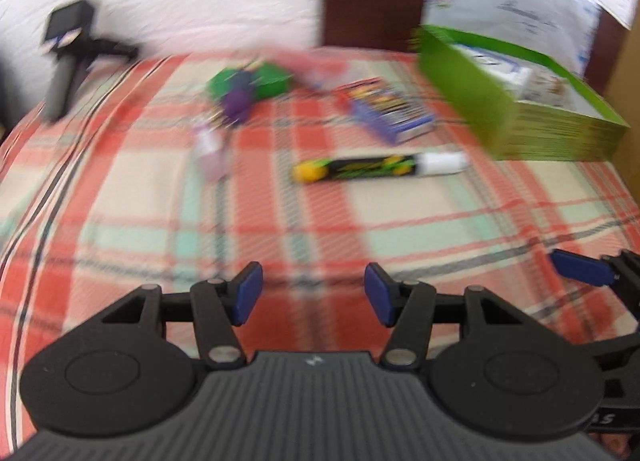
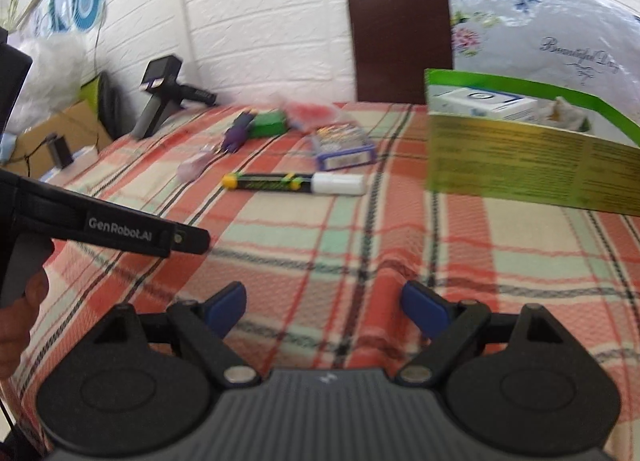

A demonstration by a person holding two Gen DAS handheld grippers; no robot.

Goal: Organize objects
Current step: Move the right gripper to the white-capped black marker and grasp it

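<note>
- While both grippers hang over the red, cream and mint plaid cloth [image 2: 328,245] on the desk, the left gripper [image 1: 313,293] has its blue-padded fingers [image 1: 249,291] spread with nothing between them
- The right gripper [image 2: 324,307] has its fingers [image 2: 426,307] spread wider, also empty
- A black marker with a yellow end and white cap [image 2: 296,182] lies flat mid-cloth
- Beyond it sits a purple-edged flat packet [image 2: 345,145]
- An open green cardboard box [image 2: 528,159] stands at the right with white items inside
- A blurred green and purple heap [image 1: 246,87] lies further back
</note>
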